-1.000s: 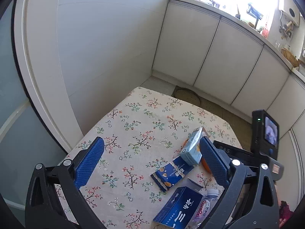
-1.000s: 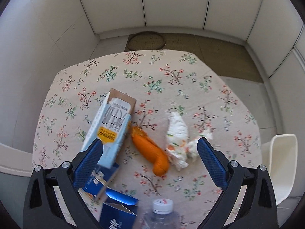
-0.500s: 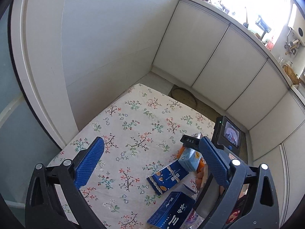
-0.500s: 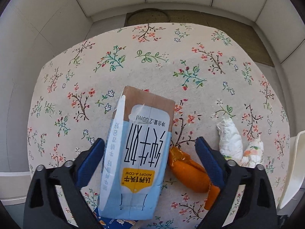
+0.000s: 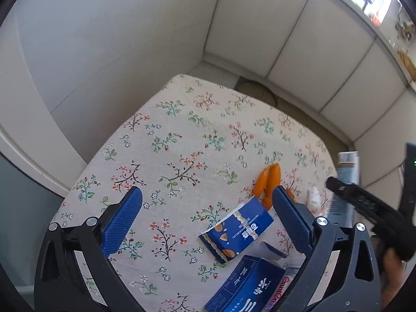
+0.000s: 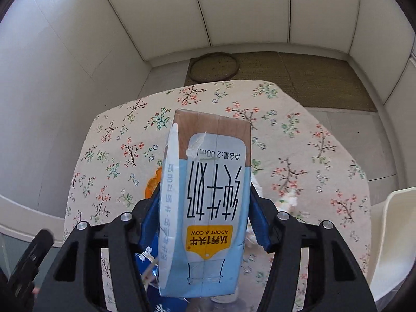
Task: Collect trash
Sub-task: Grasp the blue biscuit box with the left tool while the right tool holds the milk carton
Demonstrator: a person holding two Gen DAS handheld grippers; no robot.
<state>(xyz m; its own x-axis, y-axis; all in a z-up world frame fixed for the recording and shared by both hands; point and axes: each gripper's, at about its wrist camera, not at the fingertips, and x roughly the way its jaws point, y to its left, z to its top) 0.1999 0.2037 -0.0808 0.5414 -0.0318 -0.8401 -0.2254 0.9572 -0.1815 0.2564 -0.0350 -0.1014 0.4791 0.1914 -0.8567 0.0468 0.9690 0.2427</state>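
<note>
Since half a second ago, the milk carton [image 6: 208, 208] has risen off the bench [image 6: 299, 156], clamped between the blue pads of the right hand-held gripper [image 6: 205, 221]. The left hand-held gripper [image 5: 205, 223] hovers spread wide above a blue snack wrapper [image 5: 236, 230], near the orange peel [image 5: 267, 182] and a blue box [image 5: 247, 286].

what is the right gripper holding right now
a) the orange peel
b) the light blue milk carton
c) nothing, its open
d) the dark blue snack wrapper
b: in the right wrist view the right gripper has both blue pads pressed against the sides of the milk carton, which is lifted off the floral tablecloth.
</note>
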